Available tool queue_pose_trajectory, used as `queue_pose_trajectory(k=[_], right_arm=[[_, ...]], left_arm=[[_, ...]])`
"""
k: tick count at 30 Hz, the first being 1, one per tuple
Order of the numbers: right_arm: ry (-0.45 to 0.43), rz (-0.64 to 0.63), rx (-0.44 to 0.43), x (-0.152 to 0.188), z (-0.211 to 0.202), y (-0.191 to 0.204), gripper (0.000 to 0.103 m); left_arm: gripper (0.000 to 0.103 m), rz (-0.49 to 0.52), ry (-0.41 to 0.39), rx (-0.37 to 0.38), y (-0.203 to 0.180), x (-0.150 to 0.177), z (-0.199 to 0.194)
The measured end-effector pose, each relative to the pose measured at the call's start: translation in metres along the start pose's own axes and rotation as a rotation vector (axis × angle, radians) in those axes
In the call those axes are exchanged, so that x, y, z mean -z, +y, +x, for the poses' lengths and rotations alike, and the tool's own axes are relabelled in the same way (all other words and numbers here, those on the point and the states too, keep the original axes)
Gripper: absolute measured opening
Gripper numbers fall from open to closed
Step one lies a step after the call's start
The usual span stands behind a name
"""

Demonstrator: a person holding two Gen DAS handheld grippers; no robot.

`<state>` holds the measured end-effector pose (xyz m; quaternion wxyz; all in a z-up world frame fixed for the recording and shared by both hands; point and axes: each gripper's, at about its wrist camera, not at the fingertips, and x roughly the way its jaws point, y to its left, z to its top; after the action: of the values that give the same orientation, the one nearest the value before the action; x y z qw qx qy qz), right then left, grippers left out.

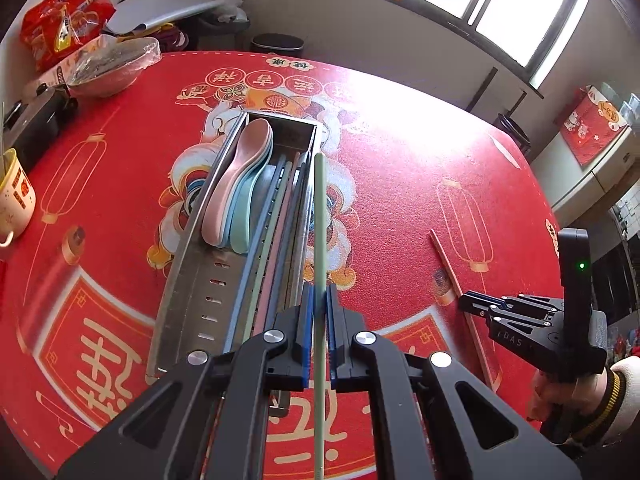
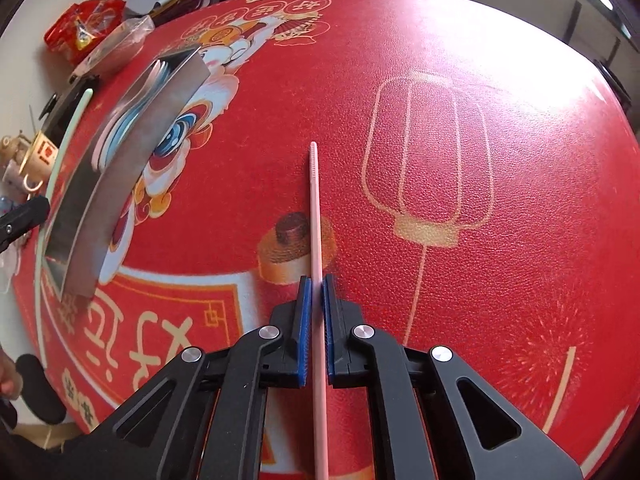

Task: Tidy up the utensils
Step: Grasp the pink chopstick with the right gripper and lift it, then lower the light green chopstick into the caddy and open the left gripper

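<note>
The green chopstick [image 1: 320,216] is clamped in the left tongs [image 1: 319,312], poised over the steel tray [image 1: 192,292], tip toward twelve o'clock; the pink chopstick [image 2: 314,208] is pinched on the desk [image 2: 500,280] by the right tongs [image 2: 316,308]. Each should be kept parallel with the tray's slots before release.

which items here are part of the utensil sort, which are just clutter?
Job:
- green chopstick in left gripper
- pink chopstick in right gripper
- steel tray holding spoons and chopsticks

Clutter:
- red snack bag
- covered bowl
- mug
- black box
</note>
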<state>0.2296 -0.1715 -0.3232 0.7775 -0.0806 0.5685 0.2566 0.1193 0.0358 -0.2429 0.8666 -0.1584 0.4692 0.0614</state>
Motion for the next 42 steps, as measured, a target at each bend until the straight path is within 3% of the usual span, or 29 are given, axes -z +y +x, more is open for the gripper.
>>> queue_pose_trajectory(k=[25,34,42], right_arm=[[-0.139,0.296,-0.024,-0.001,-0.038,-0.010,0.006],[-0.179,0.331,-0.002,0.004,-0.054,0.000,0.006],[-0.201,0.358,0.029,0.011,-0.065,0.002,0.006]], left_arm=[[0.006,0.042,-0.022,0.106,0.043,-0.049,-0.003],[0.006,0.001,0.036,0.157,0.061,-0.070,0.035],[0.006,0.044,0.109,0.152,0.059,-0.071,0.074]])
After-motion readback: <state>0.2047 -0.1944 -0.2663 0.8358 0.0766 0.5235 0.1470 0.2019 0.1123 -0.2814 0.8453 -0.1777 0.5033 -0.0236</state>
